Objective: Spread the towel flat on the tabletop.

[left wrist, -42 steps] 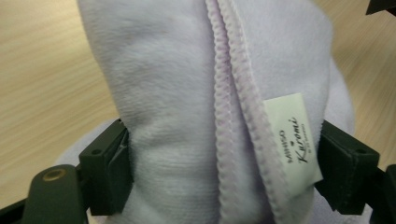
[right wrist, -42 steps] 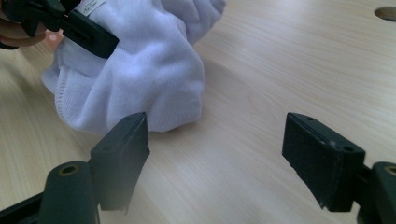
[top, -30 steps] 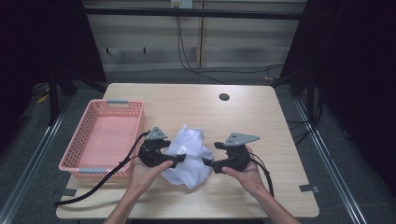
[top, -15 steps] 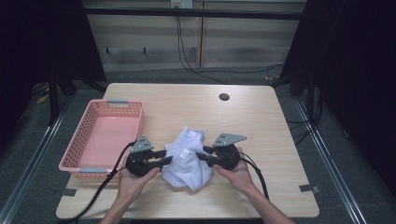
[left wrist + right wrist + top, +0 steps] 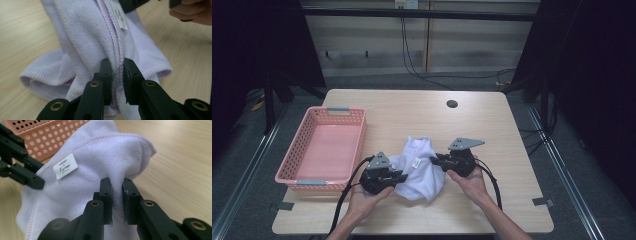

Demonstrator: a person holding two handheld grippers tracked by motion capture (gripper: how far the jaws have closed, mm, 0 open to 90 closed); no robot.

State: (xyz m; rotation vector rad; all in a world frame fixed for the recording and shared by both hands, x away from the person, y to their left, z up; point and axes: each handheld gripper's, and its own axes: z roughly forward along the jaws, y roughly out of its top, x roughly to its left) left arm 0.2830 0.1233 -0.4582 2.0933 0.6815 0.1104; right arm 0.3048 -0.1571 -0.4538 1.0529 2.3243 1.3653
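The left gripper point(image 5: 399, 176) and the right gripper point(image 5: 435, 161) each have both jaws closed on the white towel point(image 5: 419, 167), which lies bunched between them on the table point(image 5: 492, 130), beside the pink basket point(image 5: 328, 150)

Small white label point(image 5: 65, 166) on the towel point(image 5: 105, 157), its print too blurred to read

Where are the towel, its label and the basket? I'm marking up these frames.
towel point(image 5: 424, 172): high view, middle of the cloth.
label point(image 5: 65, 166): right gripper view, centre of the tag.
basket point(image 5: 357, 142): high view, right wall.
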